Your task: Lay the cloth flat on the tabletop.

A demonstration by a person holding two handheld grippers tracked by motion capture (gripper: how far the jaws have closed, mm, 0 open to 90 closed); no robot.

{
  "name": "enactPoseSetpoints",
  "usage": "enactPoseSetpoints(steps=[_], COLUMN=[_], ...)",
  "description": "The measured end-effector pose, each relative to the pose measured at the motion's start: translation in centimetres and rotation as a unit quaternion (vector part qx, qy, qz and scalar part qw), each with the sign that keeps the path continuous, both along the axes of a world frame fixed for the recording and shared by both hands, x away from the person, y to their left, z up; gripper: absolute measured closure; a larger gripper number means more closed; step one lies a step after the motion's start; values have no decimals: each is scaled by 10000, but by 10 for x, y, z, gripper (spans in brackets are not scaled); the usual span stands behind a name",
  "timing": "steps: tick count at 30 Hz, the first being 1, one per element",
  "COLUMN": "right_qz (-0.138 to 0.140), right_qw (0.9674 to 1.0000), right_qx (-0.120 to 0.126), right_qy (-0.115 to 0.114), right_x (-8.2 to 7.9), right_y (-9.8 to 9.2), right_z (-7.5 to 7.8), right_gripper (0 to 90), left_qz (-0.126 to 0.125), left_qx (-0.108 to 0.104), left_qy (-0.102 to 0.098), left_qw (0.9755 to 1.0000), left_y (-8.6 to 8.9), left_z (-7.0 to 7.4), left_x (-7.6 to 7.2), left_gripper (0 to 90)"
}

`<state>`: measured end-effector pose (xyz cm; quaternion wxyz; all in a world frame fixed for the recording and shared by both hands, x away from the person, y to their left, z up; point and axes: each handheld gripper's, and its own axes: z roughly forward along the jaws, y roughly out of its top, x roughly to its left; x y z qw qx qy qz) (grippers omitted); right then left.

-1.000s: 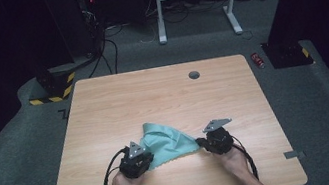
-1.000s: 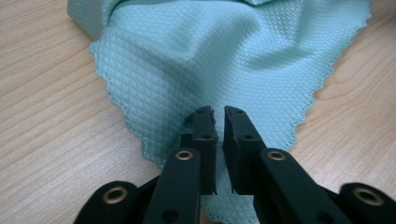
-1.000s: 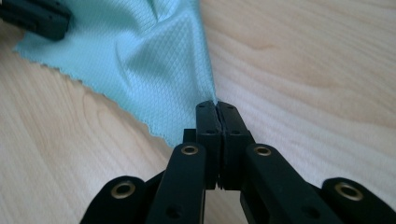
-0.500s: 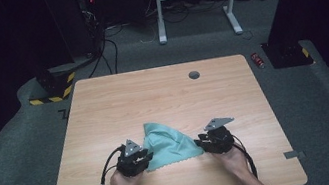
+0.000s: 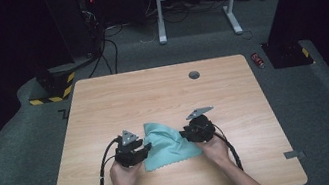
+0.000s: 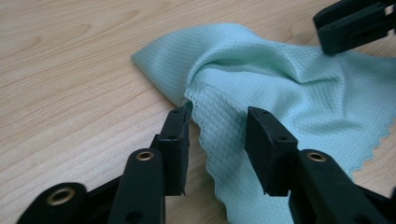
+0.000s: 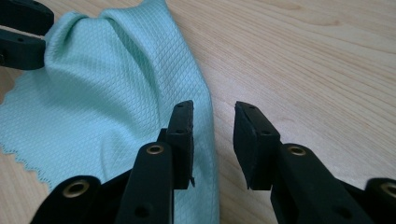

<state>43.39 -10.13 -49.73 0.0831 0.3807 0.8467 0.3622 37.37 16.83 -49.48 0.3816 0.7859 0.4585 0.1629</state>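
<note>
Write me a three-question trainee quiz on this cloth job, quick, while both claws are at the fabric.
1. True or false: the left claw is clamped on the teal cloth.
2. What edge finish shows on the cloth's near side?
A. zigzag cut
B. fringe
C. sewn hem
3. Which surface lies between the right claw jaws?

Key:
1. False; its jaws stand apart, having just been opening, with the cloth edge loose between them.
2. A.
3. Cloth edge and bare wooden table.

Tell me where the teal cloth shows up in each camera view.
High view: teal cloth near the table's front edge, between both grippers.
Left gripper view: centre to right, scalloped edge between the jaws.
Right gripper view: left half, folded edge under the left jaw.
Shared landmark: the scalloped edge.
</note>
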Motion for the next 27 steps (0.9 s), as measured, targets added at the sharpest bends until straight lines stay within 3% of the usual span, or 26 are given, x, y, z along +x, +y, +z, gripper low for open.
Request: enactPoseSetpoints(steps=[6,10,16,18,24,27], right_qz=[117,193,235,249,358,340], right_qw=[9996,9996,9993,9990,9989,9990], right_qx=[-120,-123,-147,-209,-274,-279], right_qy=[221,133,-254,-308,-143,-112], right_x=[5,3,-10,-16,-35,-36], right_y=[5,4,-4,-10,-24,-22], right_z=[-8,-6,7,9,-1,-2], right_gripper=[836,897,900,900,892,744], left_qz=[-209,-321,-419,-478,-697,-603], left_qx=[-83,-86,-31,-31,38,-43], left_qy=[115,73,-24,30,366,433], left_qw=[9997,9994,9991,9988,9969,9972], left_y=[-5,-5,-1,1,1,2], left_z=[-1,0,6,5,-9,-12], left_x=[7,5,-3,-8,-20,-19], left_gripper=[788,884,892,892,889,836])
